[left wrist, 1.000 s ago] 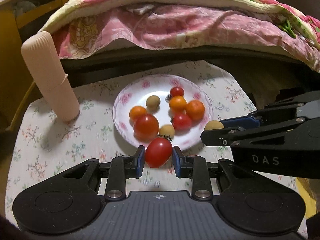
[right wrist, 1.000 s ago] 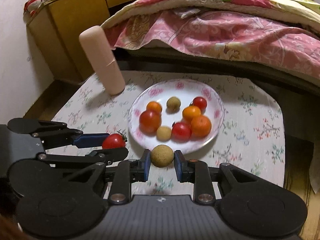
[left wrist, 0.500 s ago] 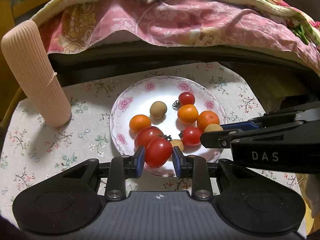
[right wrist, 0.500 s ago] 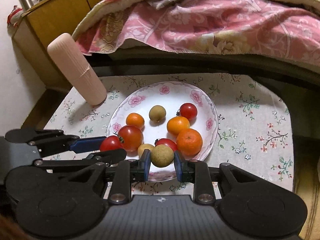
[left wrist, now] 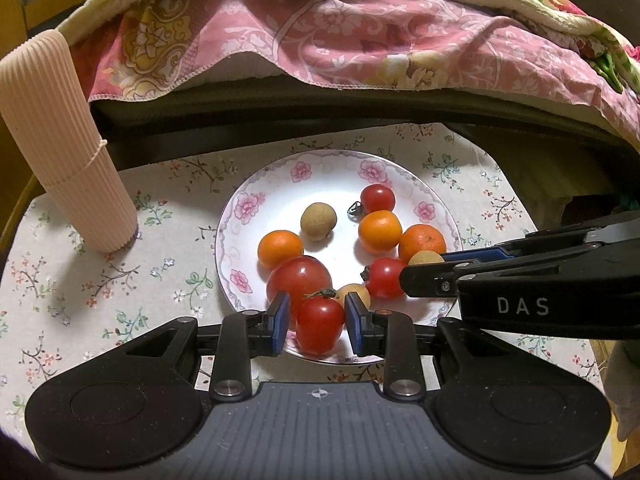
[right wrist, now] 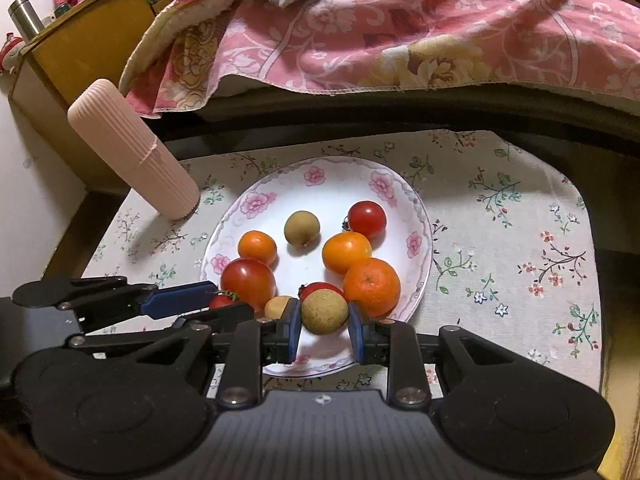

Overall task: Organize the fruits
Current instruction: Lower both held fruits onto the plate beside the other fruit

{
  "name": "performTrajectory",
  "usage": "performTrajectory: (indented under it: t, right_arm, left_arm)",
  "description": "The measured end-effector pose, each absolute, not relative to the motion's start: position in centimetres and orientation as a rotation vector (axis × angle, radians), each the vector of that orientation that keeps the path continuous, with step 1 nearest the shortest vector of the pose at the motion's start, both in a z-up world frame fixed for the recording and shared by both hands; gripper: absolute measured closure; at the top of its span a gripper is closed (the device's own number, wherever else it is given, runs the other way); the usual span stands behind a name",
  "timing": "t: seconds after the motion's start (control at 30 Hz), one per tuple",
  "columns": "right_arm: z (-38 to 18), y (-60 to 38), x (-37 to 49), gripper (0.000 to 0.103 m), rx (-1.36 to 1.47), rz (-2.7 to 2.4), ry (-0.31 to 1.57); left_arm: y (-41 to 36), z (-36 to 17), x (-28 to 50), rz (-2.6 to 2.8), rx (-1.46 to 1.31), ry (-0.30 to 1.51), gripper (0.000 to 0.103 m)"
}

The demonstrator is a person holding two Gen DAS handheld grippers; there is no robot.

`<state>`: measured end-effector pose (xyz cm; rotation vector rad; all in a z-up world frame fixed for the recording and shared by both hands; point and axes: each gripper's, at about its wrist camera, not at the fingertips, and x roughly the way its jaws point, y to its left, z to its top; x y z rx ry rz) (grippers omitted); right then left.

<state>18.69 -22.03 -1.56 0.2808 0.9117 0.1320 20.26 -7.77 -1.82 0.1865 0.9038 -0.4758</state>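
Surface: a small surface (right wrist: 520,216) under a pale cloth printed with little flowers.
Bed: just behind it, a bed (left wrist: 360,92) with a dark frame edge.
Bedding: a pink floral quilt (right wrist: 400,32) hanging over the edge.
Cabinet: a yellow wooden cabinet (right wrist: 80,52) at far left.
Wall: a plain pale wall (right wrist: 28,168) beside the cabinet.
Light: dim, warm indoor light.

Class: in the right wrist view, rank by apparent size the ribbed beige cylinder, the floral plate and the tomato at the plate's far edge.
1. Floral plate
2. Ribbed beige cylinder
3. Far-edge tomato
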Motion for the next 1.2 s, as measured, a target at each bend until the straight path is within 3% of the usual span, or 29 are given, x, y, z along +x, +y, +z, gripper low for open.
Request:
performTrajectory:
  t: [0.87,1.2]
  right_arm:
    - [-1.31,-21.52,18.55,0.074,0.225,0.1,0.904]
    - [-0.95,-21.3,18.2,0.074,0.212,0.097,0.892]
  left_arm:
    - [-7.64,-1.31,20.0,-0.436,0.227,0.877,0.054]
    - [-7.26,-1.09,19.47,-0.397,0.245,0.855,0.043]
